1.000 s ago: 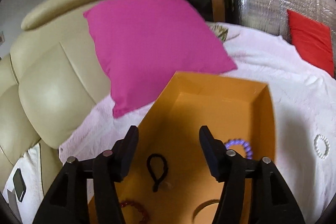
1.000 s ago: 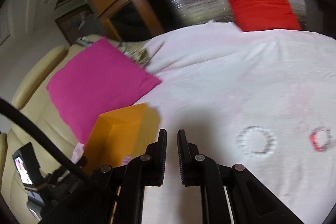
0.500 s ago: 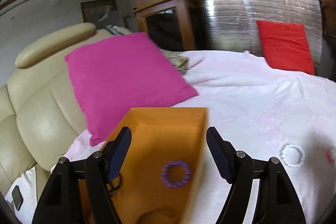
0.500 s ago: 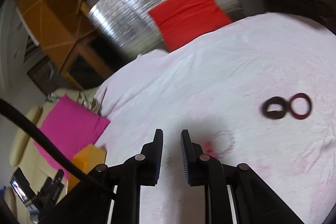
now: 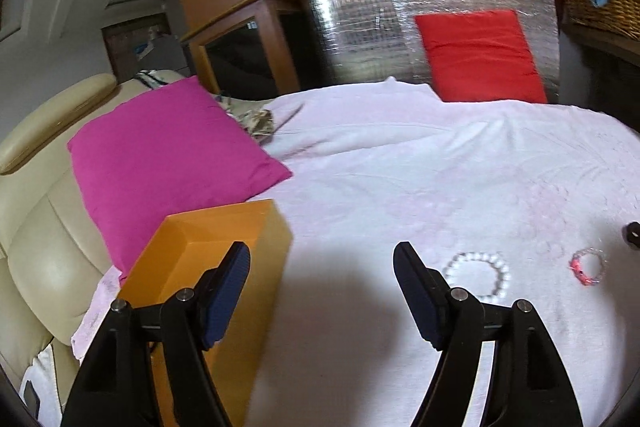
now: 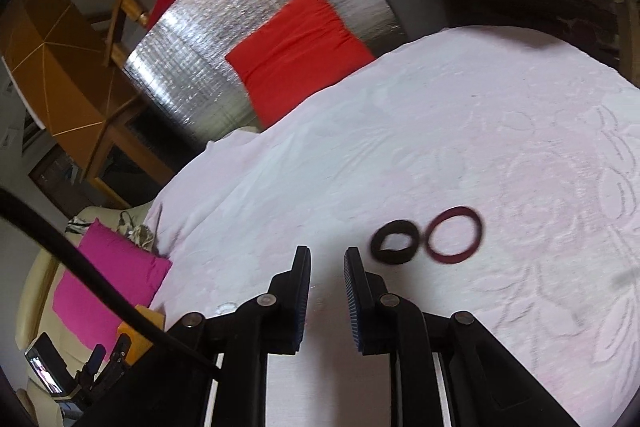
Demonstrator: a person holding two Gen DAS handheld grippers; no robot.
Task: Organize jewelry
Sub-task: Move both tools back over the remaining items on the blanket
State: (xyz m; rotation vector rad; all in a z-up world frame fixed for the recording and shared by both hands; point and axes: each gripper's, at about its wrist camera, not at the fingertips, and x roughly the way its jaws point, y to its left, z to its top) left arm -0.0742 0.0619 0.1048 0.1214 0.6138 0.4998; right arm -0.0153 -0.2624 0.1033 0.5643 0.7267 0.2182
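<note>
Left tool (image 5: pixel 322 261) wide open, empty; right tool (image 6: pixel 327 259) gap narrow, nothing held. White bedspread (image 5: pixel 400 179). One orange box (image 5: pixel 224 239) at 9 o'clock, one white bead bracelet (image 5: pixel 478 277) and one pink bracelet (image 5: pixel 586 266) at 3. Two dark rings (image 6: pixel 426 235) at 1 o'clock of right tool. One magenta pillow (image 5: pixel 172 155), one red cushion (image 5: pixel 480 55).

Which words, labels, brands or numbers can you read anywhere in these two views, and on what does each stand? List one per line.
None can be read.
Orange box: plain, no print shows.
Phone: its screen is lit, but whatever is on it is too small and blurred to read.
Foil panel, red cushion, pink cushion and white bedspread: no lettering, only an embossed pattern on the spread.
</note>
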